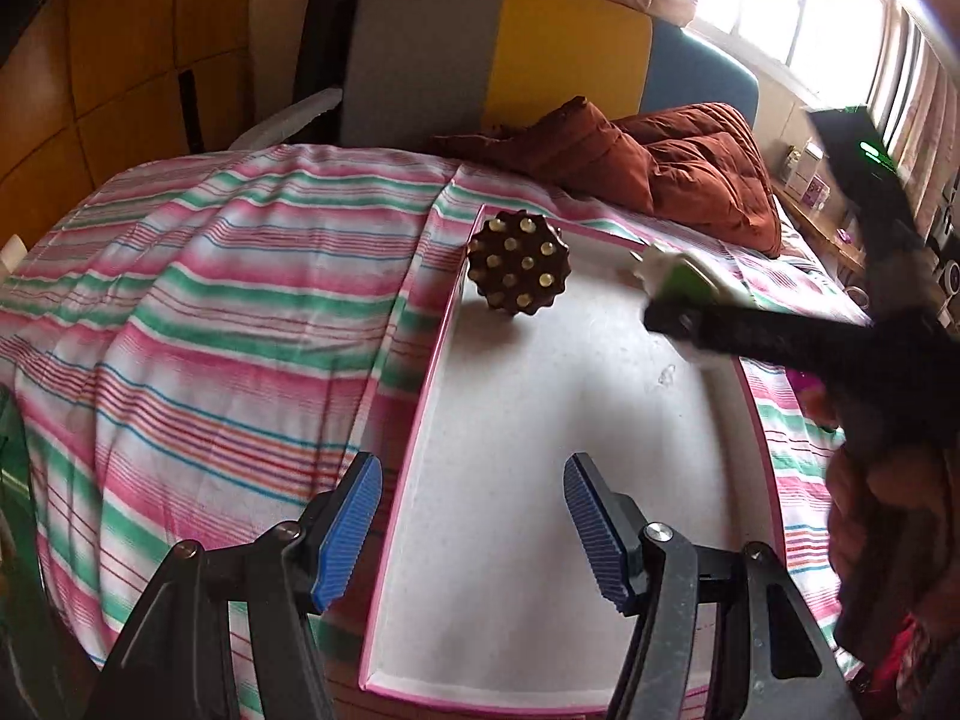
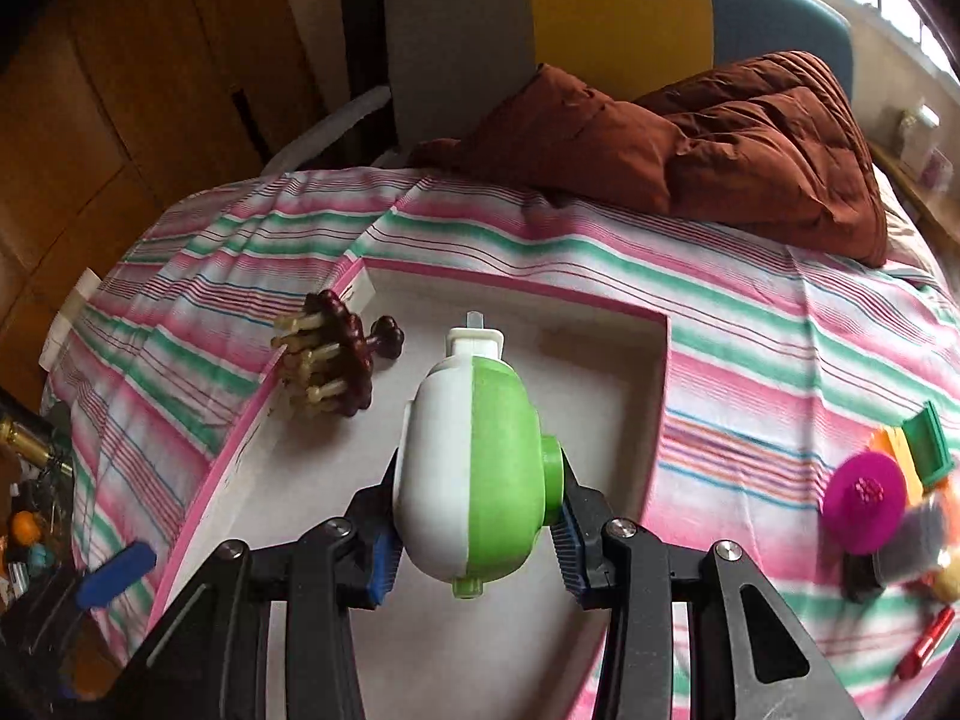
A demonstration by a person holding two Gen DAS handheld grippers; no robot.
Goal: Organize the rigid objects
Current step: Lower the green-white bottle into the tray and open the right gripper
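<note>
Inside the tray [image 1: 600,480] most of the white floor lay bare, its low pink rim [image 2: 198,498] the only barrier around it. A studded brown massager [image 1: 519,264] stood in the tray's far left corner against the rim. Right of the tray a heap of small toys [image 2: 882,510] crowded the striped sheet [image 1: 210,312], and beyond it a rust duvet [image 2: 750,144] was piled.

Striped bedsheet [image 1: 180,312], pink, green and white, covering the bed. Rust-brown quilt [image 2: 750,144] crumpled at the head end. Headboard panels [image 1: 570,48] in grey, yellow and blue. Wooden wall panelling [image 1: 120,60] left; bright window [image 1: 798,0] right.
</note>
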